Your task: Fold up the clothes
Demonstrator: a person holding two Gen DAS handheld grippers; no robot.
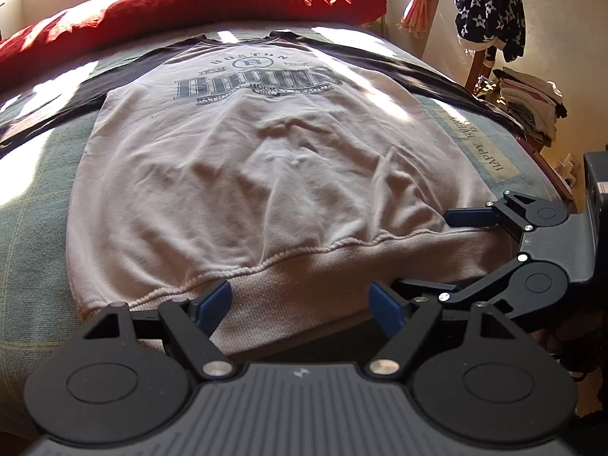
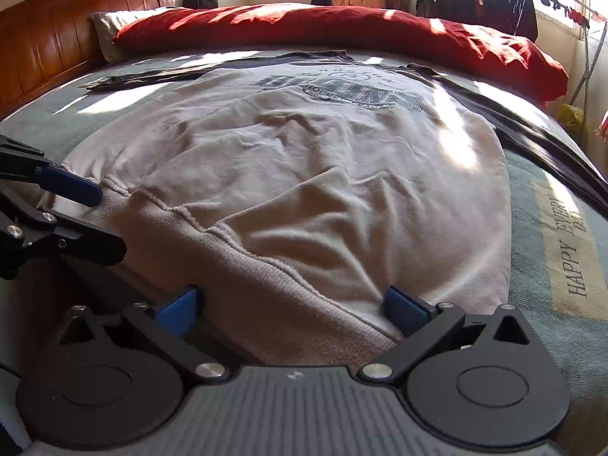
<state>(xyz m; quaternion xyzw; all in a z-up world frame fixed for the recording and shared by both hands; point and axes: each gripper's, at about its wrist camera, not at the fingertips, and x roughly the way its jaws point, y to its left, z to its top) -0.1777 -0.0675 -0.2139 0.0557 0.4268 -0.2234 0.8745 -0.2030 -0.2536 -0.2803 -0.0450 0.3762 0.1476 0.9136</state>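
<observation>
The bed [image 1: 34, 228] is covered by a pale green blanket, and a sweatshirt [image 1: 247, 159] is spread flat on it, print side up, dark sleeves out to either side, collar toward the red duvet [image 1: 190, 3] at the far side. Its ribbed hem [image 1: 296, 285] lies at the near edge of the bed. The body is seen to be wrinkled across the middle, with ridges running down to the hem.

The left gripper [image 1: 300, 304] is held with its jaws apart, one blue pad on each side of a stretch of hem; nothing is clamped. The right gripper [image 2: 292, 304] is likewise held apart over the hem near the sweatshirt's right corner, and no cloth is pinched.

Whether a fold is about to be made or the garment has only been laid out cannot be settled from this.

The largest risk is judged to lie in the wrinkles: if the hem were lifted and carried toward the collar, they could be trapped inside the fold. Next, an uneven fold could result, since the two grippers sit at unequal distances from the hem's corners. Only the top layer might be caught if the jaws were closed shallowly, so the back layer would be left behind. Least, the hem, lying at the bed's edge, could slide off.
</observation>
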